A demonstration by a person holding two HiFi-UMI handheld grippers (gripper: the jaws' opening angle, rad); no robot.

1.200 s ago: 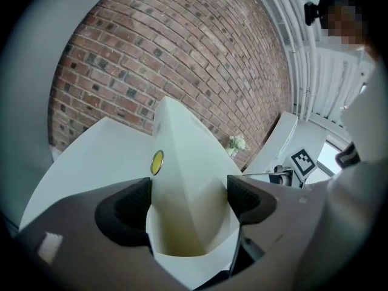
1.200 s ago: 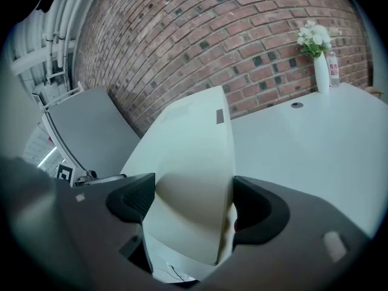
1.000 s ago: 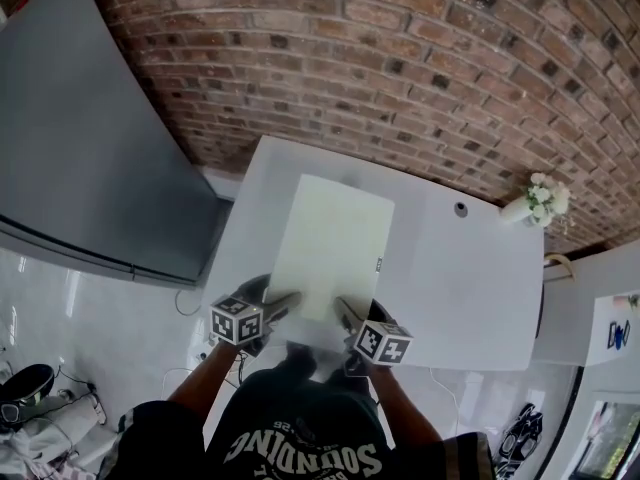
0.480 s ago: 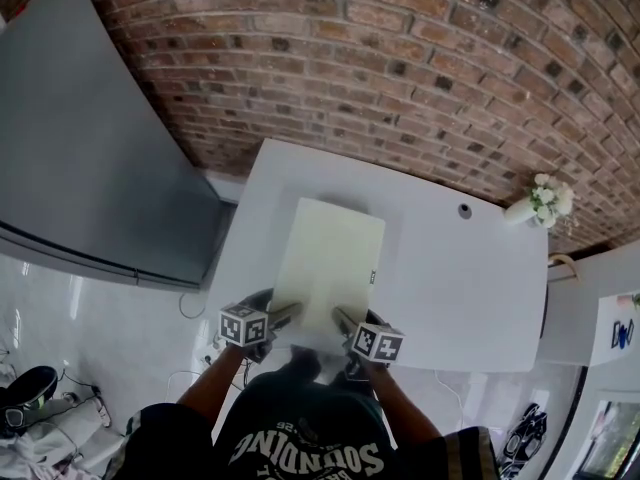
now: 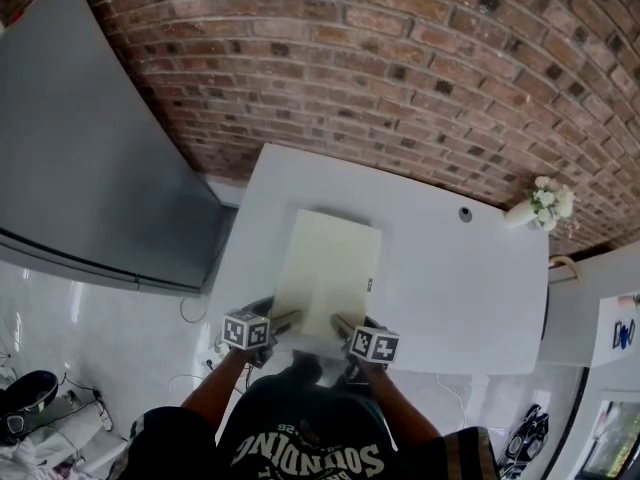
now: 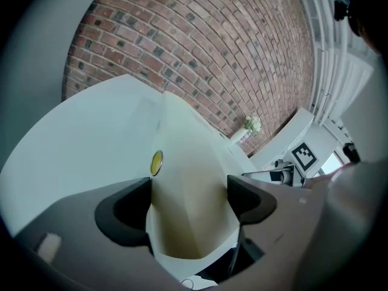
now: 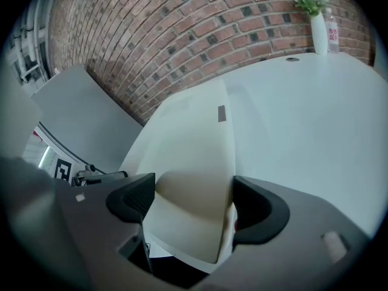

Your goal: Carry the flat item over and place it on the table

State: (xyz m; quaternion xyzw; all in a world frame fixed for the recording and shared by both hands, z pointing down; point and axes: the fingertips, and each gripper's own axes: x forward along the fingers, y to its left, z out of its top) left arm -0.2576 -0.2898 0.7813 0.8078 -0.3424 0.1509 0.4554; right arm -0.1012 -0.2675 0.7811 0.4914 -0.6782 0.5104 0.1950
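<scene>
A flat pale cream board point(image 5: 326, 266) lies lengthwise over the white table point(image 5: 460, 288), its far end toward the brick wall. My left gripper point(image 5: 290, 320) is shut on the board's near left edge, my right gripper point(image 5: 342, 323) on its near right edge. In the left gripper view the board point(image 6: 188, 174) runs out between the jaws, with a small yellow sticker point(image 6: 156, 161) beside its left side. The right gripper view shows the same board point(image 7: 194, 150) between the jaws, reaching out over the table point(image 7: 303, 120). Whether the board's underside touches the table I cannot tell.
A brick wall point(image 5: 400, 68) backs the table. A tall grey cabinet point(image 5: 80, 138) stands at the left. A white vase of flowers point(image 5: 541, 205) sits at the table's far right corner, with a small round grommet point(image 5: 465, 213) near it. Cables lie on the white floor point(image 5: 60, 318).
The board and both grippers have sunk toward the table and drawn slightly back toward me; the board looks smaller. Both grips are unchanged.
</scene>
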